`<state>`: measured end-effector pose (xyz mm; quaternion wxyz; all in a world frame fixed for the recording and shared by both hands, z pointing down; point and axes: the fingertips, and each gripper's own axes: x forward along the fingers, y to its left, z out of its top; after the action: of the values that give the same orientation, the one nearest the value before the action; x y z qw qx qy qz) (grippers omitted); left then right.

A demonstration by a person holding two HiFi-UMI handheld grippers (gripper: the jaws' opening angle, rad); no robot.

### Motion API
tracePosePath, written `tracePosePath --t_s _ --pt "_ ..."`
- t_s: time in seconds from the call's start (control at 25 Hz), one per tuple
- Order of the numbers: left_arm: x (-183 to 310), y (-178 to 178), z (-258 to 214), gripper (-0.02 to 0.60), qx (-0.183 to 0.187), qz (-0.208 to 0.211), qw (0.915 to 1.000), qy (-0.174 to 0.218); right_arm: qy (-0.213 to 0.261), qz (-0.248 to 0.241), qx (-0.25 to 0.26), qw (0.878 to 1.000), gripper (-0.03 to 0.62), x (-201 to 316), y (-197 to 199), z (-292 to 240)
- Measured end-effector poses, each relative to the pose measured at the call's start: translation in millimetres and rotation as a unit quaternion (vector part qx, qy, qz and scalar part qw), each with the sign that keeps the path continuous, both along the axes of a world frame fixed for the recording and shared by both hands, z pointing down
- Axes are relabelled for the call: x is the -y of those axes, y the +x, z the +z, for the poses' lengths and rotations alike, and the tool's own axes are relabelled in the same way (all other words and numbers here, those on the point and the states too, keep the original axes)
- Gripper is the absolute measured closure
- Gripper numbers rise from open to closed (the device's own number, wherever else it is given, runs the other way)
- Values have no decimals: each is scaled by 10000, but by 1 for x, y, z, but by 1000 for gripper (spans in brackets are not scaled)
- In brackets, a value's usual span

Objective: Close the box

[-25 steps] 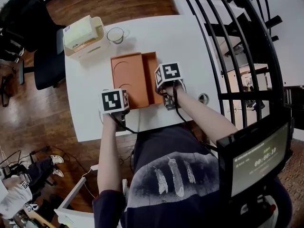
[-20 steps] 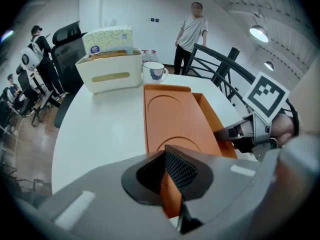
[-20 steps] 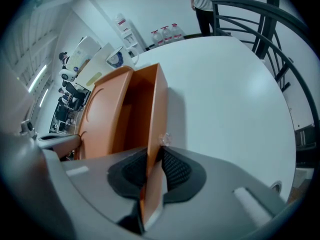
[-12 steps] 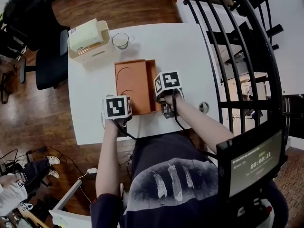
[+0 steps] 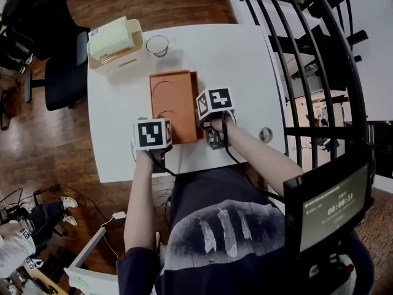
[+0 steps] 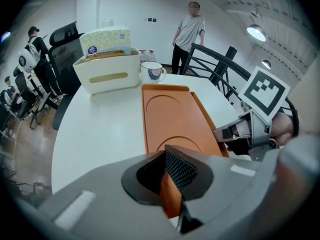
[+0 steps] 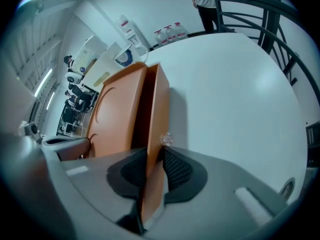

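An orange box (image 5: pixel 174 100) lies flat on the white table (image 5: pixel 245 60); its embossed lid panel (image 6: pixel 172 116) covers most of it. A narrow gap remains beside the upright right wall (image 7: pixel 159 109). My left gripper (image 5: pixel 161 144) sits at the box's near left corner, and in the left gripper view it (image 6: pixel 171 184) is shut on a thin orange edge. At the near right side, my right gripper (image 5: pixel 204 129) pinches the right wall between its pads (image 7: pixel 155 170). Its jaws have just eased open slightly, with the wall still between them.
A cream tissue holder (image 5: pixel 114 40) and a mug (image 5: pixel 158 43) stand at the table's far left. Black railing (image 5: pixel 307 48) runs along the right, and a chair (image 5: pixel 58 72) stands to the left. A cable hole (image 5: pixel 265 134) is near the front right. A person (image 6: pixel 190 31) stands beyond the table.
The right gripper has carried the box's right wall leftward toward the lid panel, and the open gap between them has narrowed. The left gripper has stayed put.
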<state>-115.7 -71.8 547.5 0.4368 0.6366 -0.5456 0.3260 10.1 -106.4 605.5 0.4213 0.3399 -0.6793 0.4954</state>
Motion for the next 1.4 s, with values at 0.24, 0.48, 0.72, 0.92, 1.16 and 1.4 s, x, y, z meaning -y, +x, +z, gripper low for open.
tracePosePath --t_s 0.24,0.48,0.72,0.92,1.16,1.4 --pt "-1 1 -1 566 -268 -63 9996 20 49 163 665 9976 495 1 2 -1" --pt "-1 0 -1 566 -281 -5 9996 29 -141 482 1957 9794 453 1 0 -12" --pt "0 1 -1 566 -292 14 9996 13 -101 346 2554 9662 461 9 9 -30" --pt "-1 2 -1 566 -313 29 9995 13 -92 -118 2598 9655 563 8 18 -39" --pt "-2 2 -1 566 -303 35 9995 -4 -167 -181 2844 9584 563 6 13 -41" --pt "-3 2 0 566 -328 35 9995 1 -250 -243 3007 9531 569 1 -7 -40"
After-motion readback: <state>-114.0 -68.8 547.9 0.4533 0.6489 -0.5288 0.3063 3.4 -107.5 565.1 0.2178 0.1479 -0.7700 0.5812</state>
